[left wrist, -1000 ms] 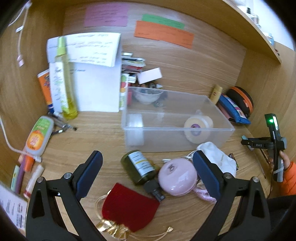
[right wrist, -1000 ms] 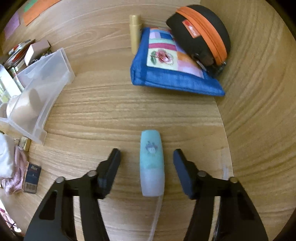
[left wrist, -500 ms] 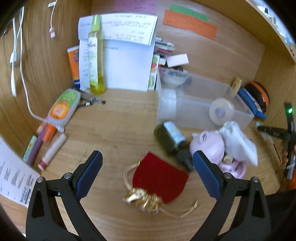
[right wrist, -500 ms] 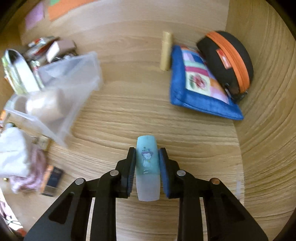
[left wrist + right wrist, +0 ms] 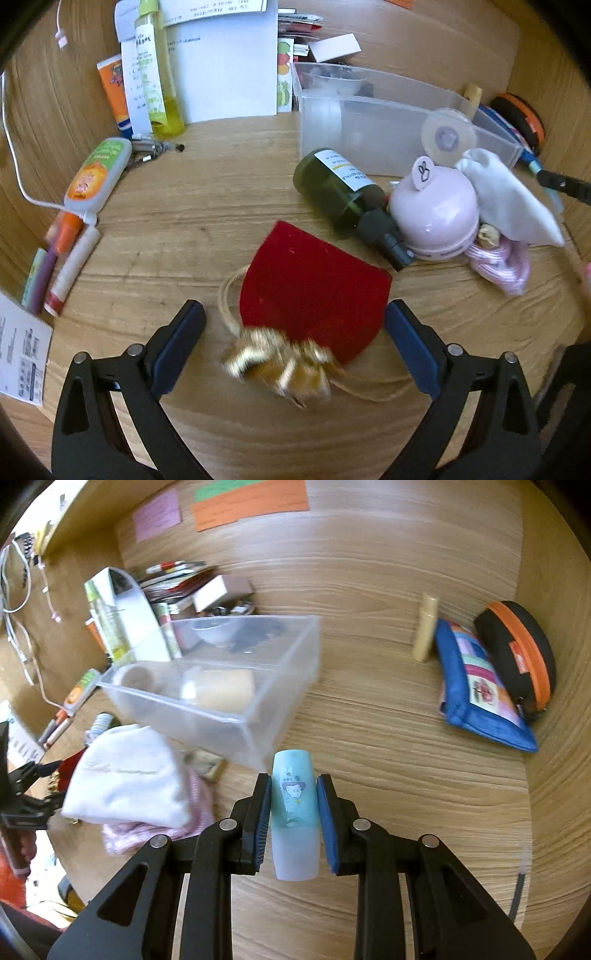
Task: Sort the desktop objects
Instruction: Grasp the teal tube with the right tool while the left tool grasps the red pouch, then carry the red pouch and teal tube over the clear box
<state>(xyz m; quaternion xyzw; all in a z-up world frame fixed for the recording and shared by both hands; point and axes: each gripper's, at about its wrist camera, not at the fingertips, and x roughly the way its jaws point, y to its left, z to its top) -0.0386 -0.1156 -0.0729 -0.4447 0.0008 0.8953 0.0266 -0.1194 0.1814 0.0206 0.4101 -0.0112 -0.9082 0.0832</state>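
Note:
My right gripper (image 5: 293,794) is shut on a small light-blue tube (image 5: 294,812) with a cartoon print and holds it above the desk, just in front of the clear plastic bin (image 5: 280,716). The bin holds a tape roll (image 5: 223,688) and a small bowl (image 5: 218,633). My left gripper (image 5: 293,325) is open, its fingers on either side of a red velvet pouch (image 5: 314,284) with a gold top (image 5: 280,369). A dark green bottle (image 5: 340,192), a pink round case (image 5: 436,210) and a white cloth (image 5: 509,206) lie beyond the pouch.
A blue pouch (image 5: 476,690), a black-and-orange case (image 5: 524,653) and a beige tube (image 5: 426,627) sit at the right wall. Glue bottle (image 5: 96,177), pens (image 5: 70,269), a yellow spray bottle (image 5: 159,74) and papers (image 5: 221,62) crowd the left and back.
My right gripper closed on the light-blue tube, lifted it and swung left towards the bin. My left gripper moved down and forward until its open fingers flank the red pouch.

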